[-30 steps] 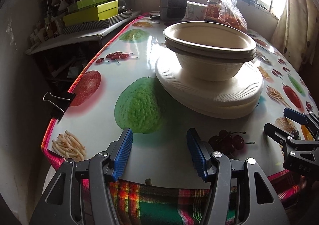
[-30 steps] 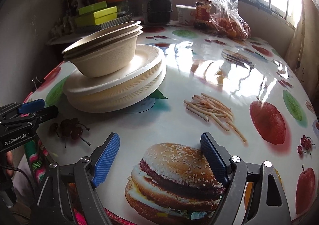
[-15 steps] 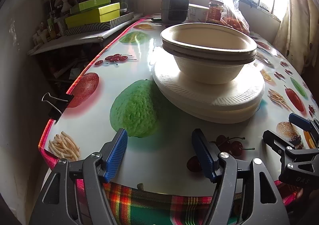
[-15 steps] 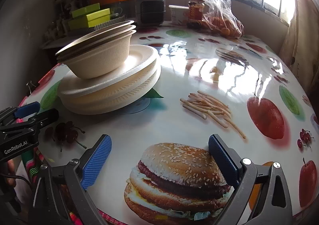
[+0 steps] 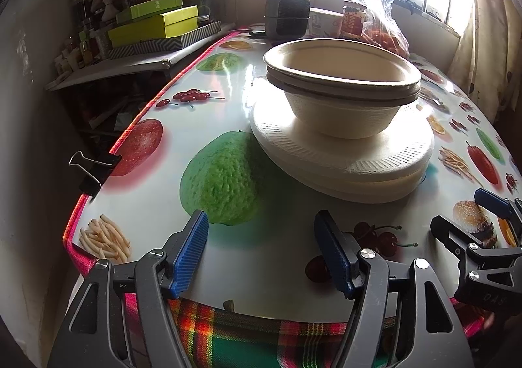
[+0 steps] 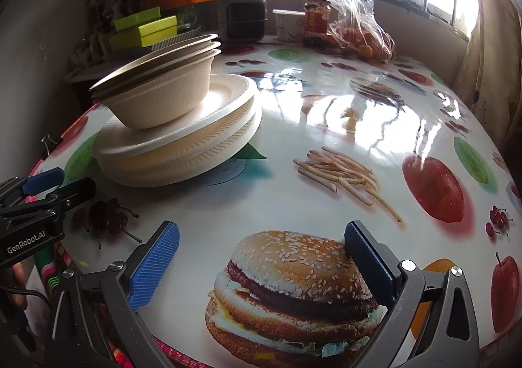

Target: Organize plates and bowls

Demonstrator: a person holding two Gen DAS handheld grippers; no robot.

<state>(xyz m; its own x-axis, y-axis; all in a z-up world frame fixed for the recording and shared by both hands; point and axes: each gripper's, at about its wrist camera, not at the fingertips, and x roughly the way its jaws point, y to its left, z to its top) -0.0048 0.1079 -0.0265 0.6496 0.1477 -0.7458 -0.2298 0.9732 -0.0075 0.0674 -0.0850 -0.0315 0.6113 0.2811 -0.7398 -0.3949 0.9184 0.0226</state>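
Big round table (image 5: 228,100) w/ a glossy food-print cloth (burger, fries, apples, cherries all over it). The plates (image 5: 342,169) sit stacked on the left-centre part of it, partly over a printed green fruit, and the bowls (image 5: 342,87) are nested together right on top of the plates, tilted a bit in the right wrist view (image 6: 156,87). Back by the window: a clear bag (image 6: 355,28) of orange fruit, a dark heater-looking box (image 6: 243,20), a jar (image 6: 316,22) and a white tub (image 6: 287,23), all well apart from the stack.

Left gripper (image 5: 261,250) hangs over the near table edge, fingers spread apart, nothing btwn them. Right gripper (image 6: 257,257) is over the burger print, also spread wide and empty. A black binder clip (image 5: 94,169) pinches the cloth on the left rim.
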